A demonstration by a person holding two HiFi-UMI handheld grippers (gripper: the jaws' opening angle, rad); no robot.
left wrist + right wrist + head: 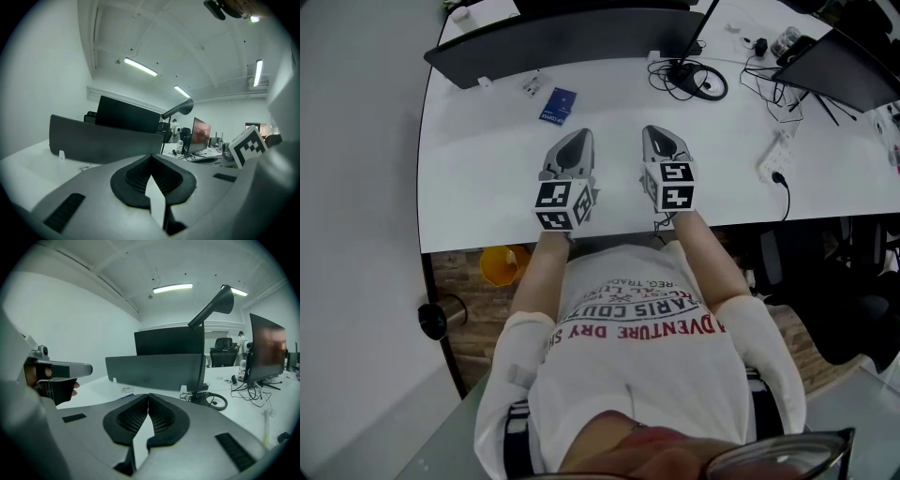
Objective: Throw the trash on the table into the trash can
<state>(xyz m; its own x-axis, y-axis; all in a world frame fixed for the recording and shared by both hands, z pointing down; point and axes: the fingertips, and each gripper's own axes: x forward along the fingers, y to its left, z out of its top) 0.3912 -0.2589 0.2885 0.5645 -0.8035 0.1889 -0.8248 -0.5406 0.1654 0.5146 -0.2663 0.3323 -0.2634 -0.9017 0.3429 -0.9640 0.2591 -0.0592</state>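
A blue packet (pixel 558 105) and a small white wrapper (pixel 532 85) lie on the white table (pixel 487 187), in front of a dark partition panel (pixel 572 37). My left gripper (pixel 577 141) and right gripper (pixel 661 136) hover side by side over the table's near edge, pointing at the panel. The blue packet lies just beyond the left one. In the left gripper view the left gripper (pixel 151 157) has its jaws meeting at the tip with nothing between them. The right gripper (pixel 148 396) looks the same. A yellow bin (pixel 502 264) stands on the floor under the table's front left.
A coil of black cables (pixel 689 77) and a lamp base lie beyond the right gripper. A white power strip (pixel 775 155) sits at the table's right. A silver cylinder (pixel 441 316) stands on the floor left of the person. Monitors fill the back right.
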